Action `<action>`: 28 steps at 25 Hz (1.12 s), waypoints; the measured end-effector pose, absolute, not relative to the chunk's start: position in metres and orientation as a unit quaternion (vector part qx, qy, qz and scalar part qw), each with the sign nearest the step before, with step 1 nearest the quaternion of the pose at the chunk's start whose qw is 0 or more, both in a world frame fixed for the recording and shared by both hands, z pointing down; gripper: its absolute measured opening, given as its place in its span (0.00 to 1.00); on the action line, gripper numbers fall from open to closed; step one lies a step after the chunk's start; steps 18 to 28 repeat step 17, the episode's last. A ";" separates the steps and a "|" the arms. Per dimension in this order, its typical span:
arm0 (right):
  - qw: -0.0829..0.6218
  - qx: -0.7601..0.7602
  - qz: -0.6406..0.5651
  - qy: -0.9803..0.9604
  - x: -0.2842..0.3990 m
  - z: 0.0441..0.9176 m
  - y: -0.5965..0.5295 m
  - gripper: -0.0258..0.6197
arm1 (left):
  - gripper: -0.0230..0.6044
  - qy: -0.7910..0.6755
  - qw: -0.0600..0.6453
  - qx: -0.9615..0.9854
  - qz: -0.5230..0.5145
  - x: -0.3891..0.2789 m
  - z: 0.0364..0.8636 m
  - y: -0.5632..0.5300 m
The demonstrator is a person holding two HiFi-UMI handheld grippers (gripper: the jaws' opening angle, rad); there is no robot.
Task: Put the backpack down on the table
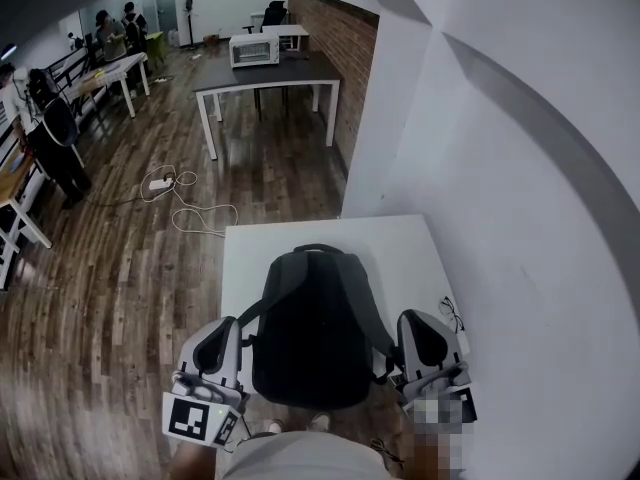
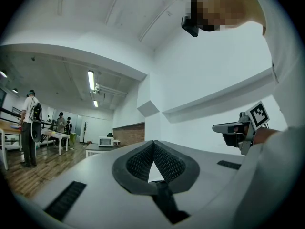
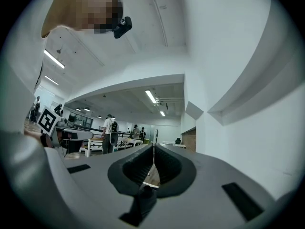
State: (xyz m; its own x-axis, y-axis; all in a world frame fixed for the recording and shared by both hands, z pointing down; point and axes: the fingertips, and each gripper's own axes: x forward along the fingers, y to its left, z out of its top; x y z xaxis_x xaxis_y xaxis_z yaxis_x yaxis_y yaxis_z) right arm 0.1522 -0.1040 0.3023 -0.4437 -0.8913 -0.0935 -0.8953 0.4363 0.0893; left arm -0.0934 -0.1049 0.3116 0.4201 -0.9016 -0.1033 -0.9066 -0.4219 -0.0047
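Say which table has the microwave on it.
The dark-topped table by the brick wall, far back. The near white table has the backpack and glasses.

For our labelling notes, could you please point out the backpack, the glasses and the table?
backpack (image 1: 312, 333): head view, middle of its dark body.
glasses (image 1: 451, 314): head view, on the lenses.
table (image 1: 400, 243): head view, bare white top.

Wood floor (image 1: 120, 258), white wall (image 1: 520, 118), brick wall (image 1: 350, 43), dark table (image 1: 290, 71), strip lights (image 2: 91, 80)
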 end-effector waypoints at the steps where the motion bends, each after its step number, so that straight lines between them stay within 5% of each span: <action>1: 0.015 -0.527 0.063 0.847 0.150 0.302 -0.103 0.11 | 0.06 0.536 0.030 -0.842 0.042 -0.095 0.312 -0.105; 28: 0.016 -0.530 0.051 0.846 0.143 0.315 -0.088 0.10 | 0.06 0.524 0.015 -0.851 0.038 -0.095 0.323 -0.099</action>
